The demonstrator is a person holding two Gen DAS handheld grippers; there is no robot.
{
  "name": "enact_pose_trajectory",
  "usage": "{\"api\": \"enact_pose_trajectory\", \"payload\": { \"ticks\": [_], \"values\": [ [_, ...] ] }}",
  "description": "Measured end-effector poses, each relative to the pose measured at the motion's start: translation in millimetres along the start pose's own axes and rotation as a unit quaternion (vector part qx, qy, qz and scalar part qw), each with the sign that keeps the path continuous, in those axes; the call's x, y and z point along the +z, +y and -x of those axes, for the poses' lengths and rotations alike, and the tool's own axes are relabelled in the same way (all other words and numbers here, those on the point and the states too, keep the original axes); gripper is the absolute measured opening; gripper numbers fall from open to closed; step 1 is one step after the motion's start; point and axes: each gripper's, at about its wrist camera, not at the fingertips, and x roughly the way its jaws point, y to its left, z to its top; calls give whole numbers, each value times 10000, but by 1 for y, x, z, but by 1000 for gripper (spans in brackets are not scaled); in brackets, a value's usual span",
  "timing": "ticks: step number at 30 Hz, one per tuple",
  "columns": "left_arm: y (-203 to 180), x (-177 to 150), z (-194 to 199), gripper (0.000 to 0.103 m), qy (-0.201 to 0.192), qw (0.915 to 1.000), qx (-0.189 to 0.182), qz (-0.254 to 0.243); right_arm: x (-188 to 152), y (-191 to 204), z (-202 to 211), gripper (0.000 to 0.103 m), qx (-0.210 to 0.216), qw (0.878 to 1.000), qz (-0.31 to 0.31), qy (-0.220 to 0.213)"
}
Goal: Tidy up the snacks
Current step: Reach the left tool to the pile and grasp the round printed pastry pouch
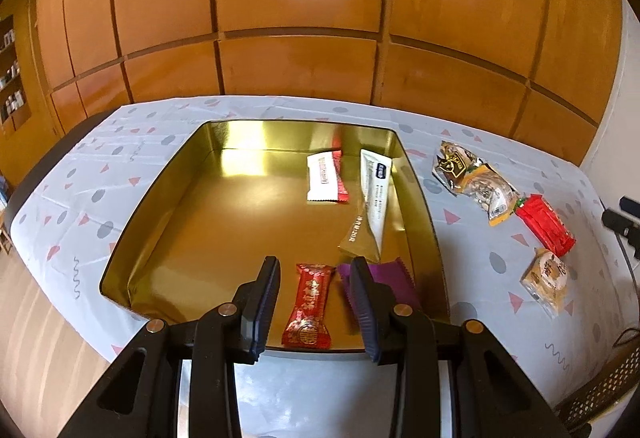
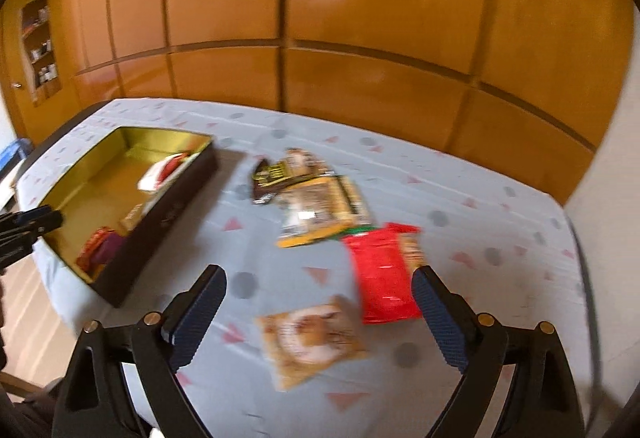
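Left tool (image 1: 316,304) black with brass rivets, right tool (image 2: 320,318) black, ribbed dark-blue pads (image 2: 440,322)

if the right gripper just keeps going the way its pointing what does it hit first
Probably the tan cookie packet, lying on the table between the open right gripper fingers; the red packet sits just right. Blur makes depth uncertain.

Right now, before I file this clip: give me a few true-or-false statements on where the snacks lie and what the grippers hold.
1. The gold tin holds several snacks. True.
2. The red packet lies inside the tin. False: it lies on the tablecloth, beside the tin.
3. The right gripper is open and empty. True.
4. The left gripper clamps the red candy. False: its pads stand clear; the candy lies in the tin.
5. The tin has its lid on. False: it is open.
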Motion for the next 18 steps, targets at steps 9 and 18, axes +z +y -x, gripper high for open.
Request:
{"api": "enact_pose_trajectory", "payload": {
  "ticks": [9, 18],
  "values": [
    [-24, 2, 0, 36, 45, 9993, -130, -355, 10, -72, 6, 99, -772, 9948, -620, -236],
    [-49, 11, -3, 36, 84, 9972, -189, -716, 5, -135, -8, 102, -1304, 9811, -1393, -315]
  ]
}}
